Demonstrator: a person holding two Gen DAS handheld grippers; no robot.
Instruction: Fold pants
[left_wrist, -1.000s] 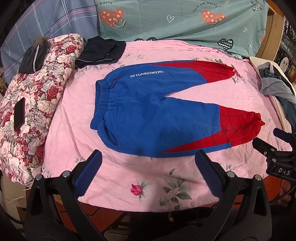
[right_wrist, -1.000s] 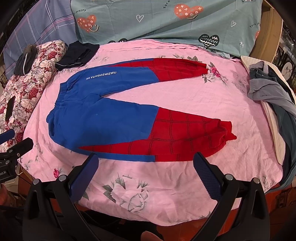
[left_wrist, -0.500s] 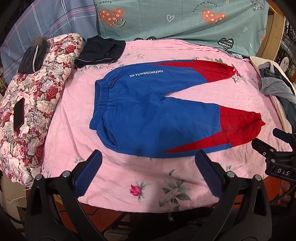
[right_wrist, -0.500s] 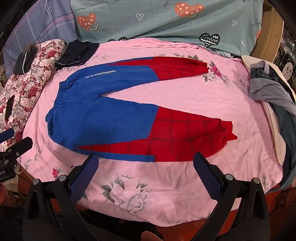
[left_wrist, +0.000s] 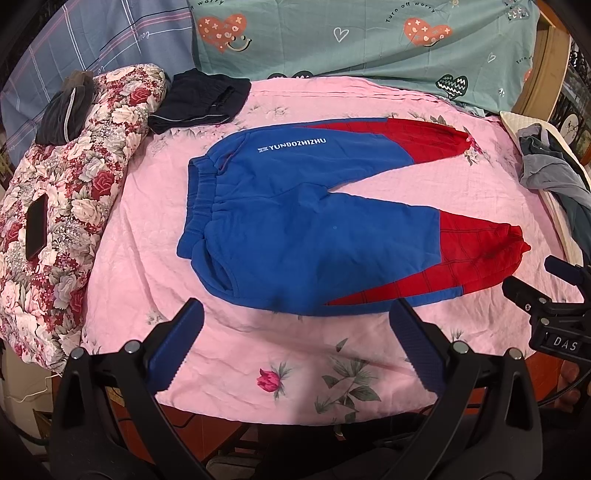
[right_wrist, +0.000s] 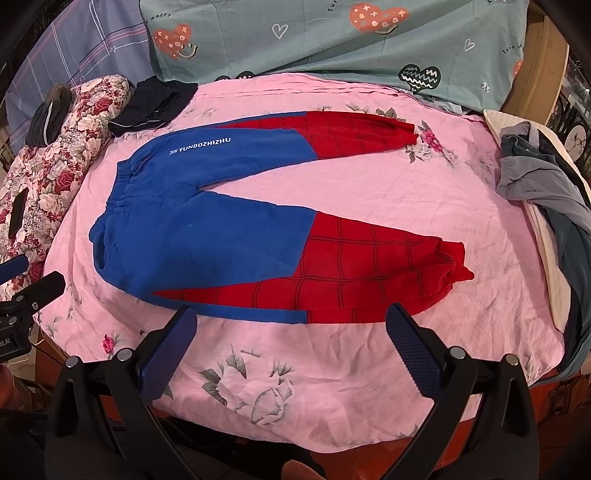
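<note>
- the pants (left_wrist: 306, 229) (right_wrist: 229, 229), blue on top with red lower legs, lie flat and unfolded on the pink sheet (left_wrist: 258, 347) (right_wrist: 369, 192), waistband to the left, legs spread in a v toward the right.
- white lettering "yundozhizhu" runs along the far leg near the waist.
- left gripper (left_wrist: 295, 343) hovers over the near edge of the sheet, jaws spread wide with nothing between them; its fingers (left_wrist: 177, 343) sit just short of the pants' near hem, not touching it.
- right gripper (right_wrist: 291, 343) hangs likewise at the near edge, jaws wide apart and empty, in front of the near red leg, clear of the cloth.
- each gripper shows at the rim of the other's view: the right one at the right edge of the left view, the left one at the left edge of the right view.
- a floral quilt (left_wrist: 70, 206) (right_wrist: 48, 162) is bunched at the left of the sheet, with a dark flat thing, maybe a phone (left_wrist: 36, 229), lying on it.
- a dark garment (left_wrist: 199, 99) (right_wrist: 151, 103) lies at the far left corner, apart from the pants.
- grey clothes (left_wrist: 550, 173) (right_wrist: 539, 173) are heaped at the right edge.
- a green pillow (left_wrist: 369, 40) (right_wrist: 332, 37) with hearts stands along the far side.
</note>
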